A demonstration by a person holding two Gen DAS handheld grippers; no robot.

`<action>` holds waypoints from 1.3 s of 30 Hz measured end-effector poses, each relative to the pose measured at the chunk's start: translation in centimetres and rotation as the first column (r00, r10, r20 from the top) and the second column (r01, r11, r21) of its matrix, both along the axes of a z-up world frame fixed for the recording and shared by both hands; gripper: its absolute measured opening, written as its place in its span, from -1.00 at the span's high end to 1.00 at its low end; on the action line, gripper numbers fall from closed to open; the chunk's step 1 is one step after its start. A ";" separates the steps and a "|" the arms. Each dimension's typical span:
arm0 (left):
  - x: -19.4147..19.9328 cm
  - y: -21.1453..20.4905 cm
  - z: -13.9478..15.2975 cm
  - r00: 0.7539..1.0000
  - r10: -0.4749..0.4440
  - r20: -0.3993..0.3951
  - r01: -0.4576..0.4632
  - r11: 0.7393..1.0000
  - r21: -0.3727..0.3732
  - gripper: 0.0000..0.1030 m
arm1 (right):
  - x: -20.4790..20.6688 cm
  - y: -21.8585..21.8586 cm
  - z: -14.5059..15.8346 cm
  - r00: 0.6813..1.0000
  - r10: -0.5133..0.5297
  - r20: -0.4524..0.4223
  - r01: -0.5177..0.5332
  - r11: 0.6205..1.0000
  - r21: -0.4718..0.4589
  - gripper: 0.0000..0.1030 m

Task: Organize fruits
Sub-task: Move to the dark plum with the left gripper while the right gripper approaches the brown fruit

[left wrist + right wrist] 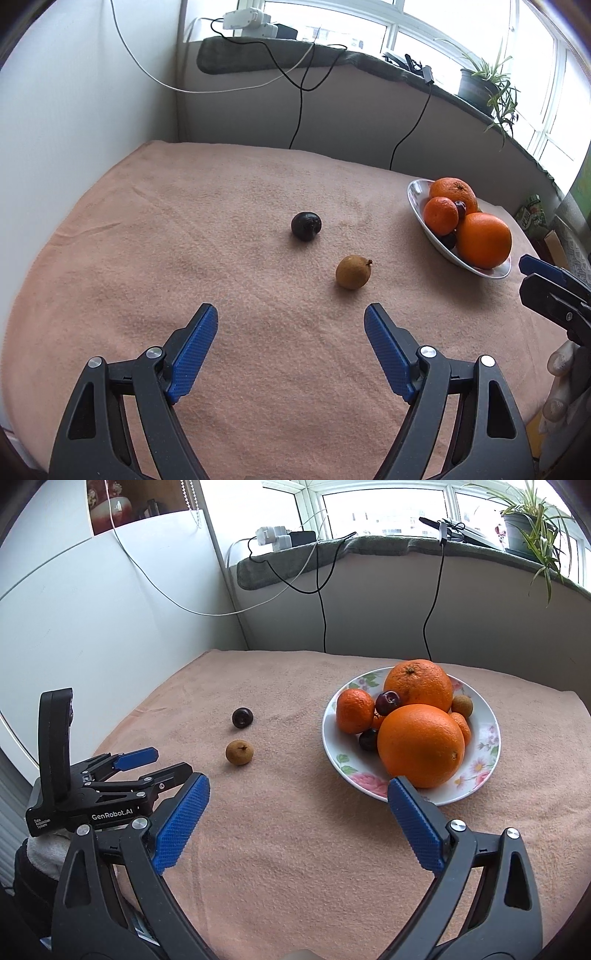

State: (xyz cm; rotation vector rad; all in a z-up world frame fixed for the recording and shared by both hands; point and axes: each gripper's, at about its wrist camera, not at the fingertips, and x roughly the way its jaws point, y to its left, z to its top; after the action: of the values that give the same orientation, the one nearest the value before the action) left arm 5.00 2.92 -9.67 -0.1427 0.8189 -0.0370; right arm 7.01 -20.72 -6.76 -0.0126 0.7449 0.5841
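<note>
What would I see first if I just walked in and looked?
Probably the flowery plate piled with bright oranges, on the right of the pink cloth. Then two small fruits lying loose to its left: a dark plum and a brown longan.

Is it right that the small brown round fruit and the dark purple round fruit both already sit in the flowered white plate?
No. The small brown round fruit and dark purple round fruit lie on the peach cloth, beside the flowered white plate, as the right wrist view shows.
</note>
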 end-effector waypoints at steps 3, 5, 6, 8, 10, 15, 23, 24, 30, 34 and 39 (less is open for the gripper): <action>0.3 0.5 0.0 1.000 0.004 0.002 -0.004 1.000 0.006 -0.59 | 0.1 1.0 -0.2 0.999 0.032 -0.002 -0.032 0.999 -0.014 -0.92; 0.5 1.0 0.0 1.000 0.004 0.004 -0.004 1.000 0.009 -0.59 | 0.4 1.8 -0.3 0.998 0.056 -0.011 -0.056 0.998 -0.019 -0.92; 0.6 1.2 0.0 1.000 0.004 0.004 -0.004 1.000 0.008 -0.59 | 0.6 2.1 -0.4 0.998 0.068 -0.014 -0.068 0.997 -0.020 -0.92; 1.0 1.6 0.0 1.000 0.002 0.005 -0.002 1.000 0.004 -0.59 | 0.9 2.9 -0.6 0.996 0.087 -0.017 -0.087 0.996 -0.033 -0.92; 1.6 1.9 0.0 1.000 -0.004 0.005 0.004 1.000 0.001 -0.59 | 1.4 3.8 -0.8 0.994 0.110 -0.026 -0.111 0.993 -0.043 -0.92; 3.3 2.2 0.0 0.999 -0.043 -0.001 0.043 0.999 -0.007 -0.59 | 2.3 5.6 -1.4 0.987 0.152 -0.051 -0.154 0.986 -0.058 -0.92; 6.0 2.4 -0.5 0.996 -0.085 -0.017 0.084 0.996 -0.018 -0.58 | 3.7 7.8 -2.7 0.985 0.160 -0.064 -0.166 0.981 -0.097 -0.89; 6.3 2.4 -0.5 0.996 -0.087 -0.018 0.087 0.996 -0.019 -0.58 | 4.0 7.8 -2.8 0.985 0.157 -0.073 -0.164 0.982 -0.091 -0.89; 7.9 2.6 -0.9 0.994 -0.106 -0.028 0.105 0.994 -0.035 -0.55 | 5.0 8.0 -3.6 0.982 0.156 -0.106 -0.167 0.981 -0.096 -0.66; 8.8 2.4 -1.0 0.990 -0.138 -0.036 0.135 0.989 -0.059 -0.29 | 5.6 8.4 -4.3 0.977 0.171 -0.129 -0.185 0.977 -0.107 -0.39; 9.9 1.8 -1.3 0.981 -0.185 -0.056 0.180 0.980 -0.079 -0.28 | 6.0 9.3 -4.8 0.972 0.192 -0.138 -0.208 0.971 -0.114 -0.13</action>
State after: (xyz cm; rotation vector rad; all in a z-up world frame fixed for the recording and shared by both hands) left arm 14.93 4.68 -11.01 -0.1383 0.8920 -0.2370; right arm 13.05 -11.43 -11.53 -0.1732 0.9099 0.7341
